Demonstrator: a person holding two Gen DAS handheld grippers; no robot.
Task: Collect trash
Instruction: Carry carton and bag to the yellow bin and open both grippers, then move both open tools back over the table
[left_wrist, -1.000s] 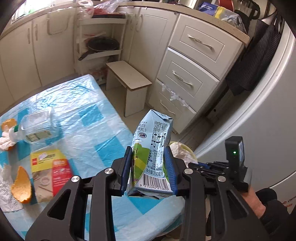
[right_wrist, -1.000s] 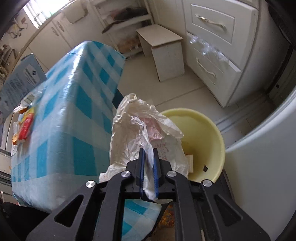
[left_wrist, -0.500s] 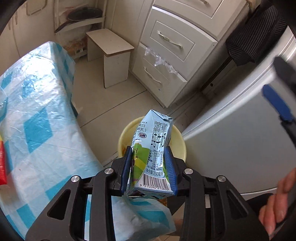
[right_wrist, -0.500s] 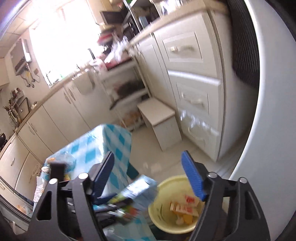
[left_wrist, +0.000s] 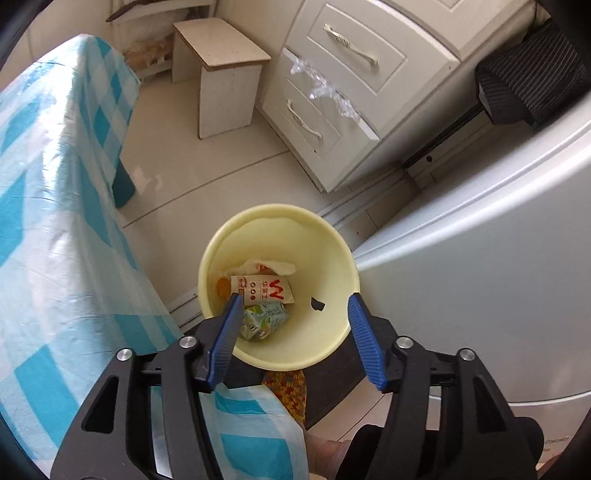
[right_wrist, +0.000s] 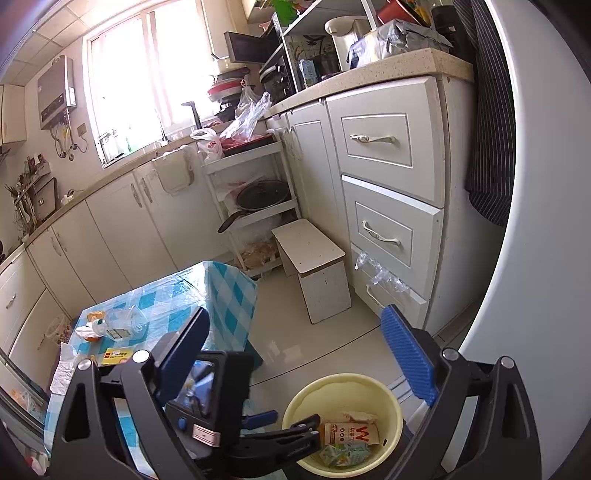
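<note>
A yellow trash bin (left_wrist: 332, 258) stands on the floor beside the table. Inside lie a green-and-blue milk carton (left_wrist: 264, 319), a white packet with red print (left_wrist: 264, 290) and a crumpled white bag. My left gripper (left_wrist: 293, 338) is open and empty, right above the bin. My right gripper (right_wrist: 295, 350) is open and empty, held higher. The bin (right_wrist: 391, 402) and carton (right_wrist: 343, 454) show in the right wrist view, with the left gripper's body (right_wrist: 221, 417) in front. A clear plastic bottle (right_wrist: 123, 325), a yellow-red packet (right_wrist: 116, 356) and tissue remain on the table.
The table with a blue-checked plastic cloth (left_wrist: 55, 221) is left of the bin. A white stool (left_wrist: 221, 74), white drawers (left_wrist: 351, 74) and a grey fridge (left_wrist: 498, 240) ring the floor. A shelf rack with a pan (right_wrist: 258, 195) stands behind.
My left gripper moved off the table to above the bin, opened and dropped the milk carton into it. My right gripper let go of the white bag, opened and rose.
</note>
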